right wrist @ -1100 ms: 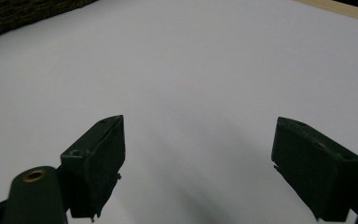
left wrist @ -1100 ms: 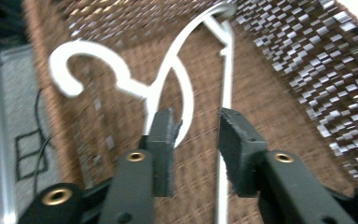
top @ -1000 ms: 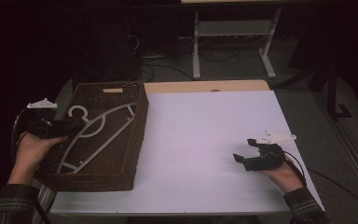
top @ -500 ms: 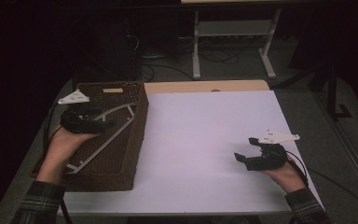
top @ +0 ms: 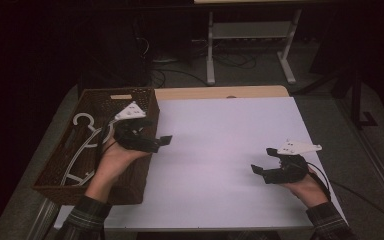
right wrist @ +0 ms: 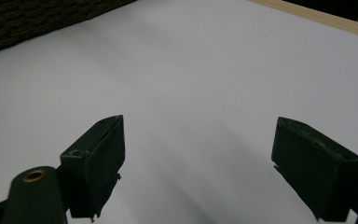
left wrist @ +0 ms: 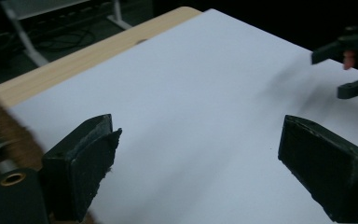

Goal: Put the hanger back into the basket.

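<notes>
Left claw [top: 161,141] is hanging wide apart, empty, beside the basket [top: 55,172]; hangers [top: 82,150] lying inside; right claw [top: 261,169] gaping empty over the table [top: 220,145].

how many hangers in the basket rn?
1 visible: a white plastic hanger lying in the brown wicker basket at the table's left, partly behind the left hand; others may be hidden under it.

no readable text, labels, brands or numbers on anything
</notes>
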Available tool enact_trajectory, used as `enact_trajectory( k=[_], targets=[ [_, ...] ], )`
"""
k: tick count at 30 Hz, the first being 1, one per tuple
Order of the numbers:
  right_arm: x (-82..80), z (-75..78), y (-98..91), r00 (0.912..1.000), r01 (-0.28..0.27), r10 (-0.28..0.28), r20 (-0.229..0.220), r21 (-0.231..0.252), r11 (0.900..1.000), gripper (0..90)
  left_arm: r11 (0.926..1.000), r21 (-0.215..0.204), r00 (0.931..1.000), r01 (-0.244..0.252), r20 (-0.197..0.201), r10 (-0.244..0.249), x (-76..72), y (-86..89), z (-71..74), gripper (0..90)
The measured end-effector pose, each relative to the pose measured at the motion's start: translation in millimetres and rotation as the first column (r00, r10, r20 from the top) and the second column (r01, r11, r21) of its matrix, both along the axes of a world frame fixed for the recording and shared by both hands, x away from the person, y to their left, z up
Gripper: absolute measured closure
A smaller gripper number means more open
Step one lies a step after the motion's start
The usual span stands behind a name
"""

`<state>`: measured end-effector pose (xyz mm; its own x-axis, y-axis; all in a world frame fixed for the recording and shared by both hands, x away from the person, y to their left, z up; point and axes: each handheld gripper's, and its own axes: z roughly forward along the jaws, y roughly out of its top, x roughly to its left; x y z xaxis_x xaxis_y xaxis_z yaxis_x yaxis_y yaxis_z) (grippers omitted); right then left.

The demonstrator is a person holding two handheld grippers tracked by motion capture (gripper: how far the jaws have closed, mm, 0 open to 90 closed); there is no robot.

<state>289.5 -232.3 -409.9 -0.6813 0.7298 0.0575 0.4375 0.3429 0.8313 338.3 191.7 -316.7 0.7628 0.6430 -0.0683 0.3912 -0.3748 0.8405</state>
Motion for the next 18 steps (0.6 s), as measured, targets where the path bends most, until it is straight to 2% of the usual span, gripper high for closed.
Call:
enact_trajectory(
  k=[5, 8, 14, 18],
  targets=[
    [-0.3, -0.1, -0.2, 1.0000, 0.000, 0.000, -0.001, -0.001, 1.0000, 16.3, 0.9988, -0.002, 0.9987, 0.050, -0.008, -0.050, -2.8, -34.5, -11.9, 7.5],
    [-1.0, 0.0, -0.3, 1.0000, 0.000, 0.000, 0.000, 0.000, 1.0000, 16.3, 0.9958, 0.006, 0.9957, 0.091, -0.020, -0.091, -6.5, -54.0, -21.3, 7.4],
    [-2.2, -1.2, -1.8, 1.0000, -0.003, 0.003, -0.003, -0.001, 1.0000, 16.2, 0.9921, 0.020, 0.9914, 0.124, -0.045, -0.123, -13.4, -74.7, -46.4, 7.4],
    [-3.0, -2.1, -1.3, 1.0000, -0.007, 0.007, -0.005, -0.005, 1.0000, 16.2, 0.9919, 0.007, 0.9907, 0.127, -0.051, -0.126, -17.9, -80.1, -66.1, 7.5]
  ],
)
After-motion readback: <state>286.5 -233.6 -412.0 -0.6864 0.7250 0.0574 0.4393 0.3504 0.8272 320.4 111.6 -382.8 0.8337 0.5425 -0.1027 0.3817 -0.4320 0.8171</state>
